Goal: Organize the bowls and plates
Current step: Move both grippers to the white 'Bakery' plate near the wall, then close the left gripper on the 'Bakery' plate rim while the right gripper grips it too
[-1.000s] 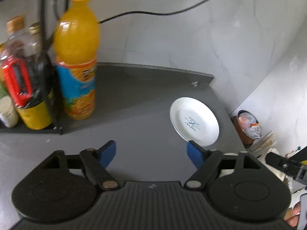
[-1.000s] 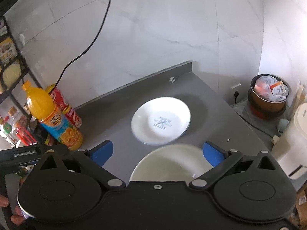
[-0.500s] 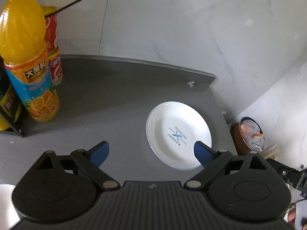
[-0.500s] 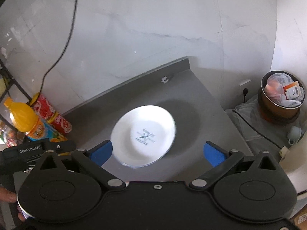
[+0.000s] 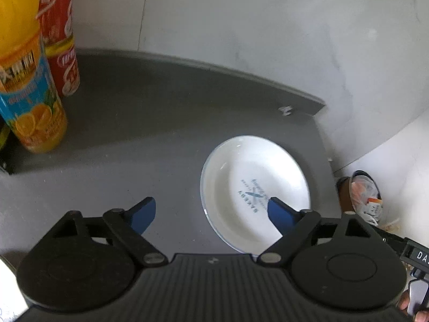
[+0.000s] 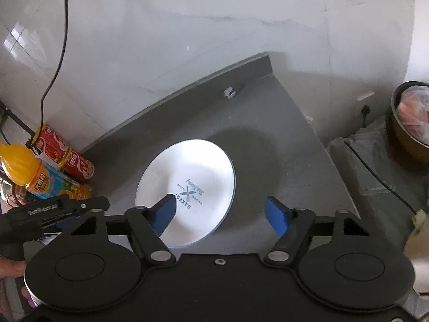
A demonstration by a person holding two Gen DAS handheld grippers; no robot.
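A white plate [image 5: 254, 185] with a blue bakery print lies flat on the grey counter [image 5: 139, 123] near its right end. In the right wrist view the same plate [image 6: 198, 177] sits just ahead of the fingers. My left gripper [image 5: 210, 212] is open and empty, its right fingertip over the plate's near side. My right gripper [image 6: 219, 208] is open too, with nothing between its fingers, and its left fingertip overlaps the plate's near edge. The other gripper's body [image 6: 40, 210] shows at the left of the right wrist view.
An orange juice bottle [image 5: 25, 80] and a red can [image 5: 60, 40] stand at the counter's left by the marble wall. A black cable [image 6: 57, 48] hangs down the wall. Off the counter's right end, a bin [image 6: 410, 118] with rubbish sits on the floor.
Both grippers have swung right and closer to the plate. The bottles have slid to the left of the views. The white bowl seen under the right gripper a second ago is out of sight.
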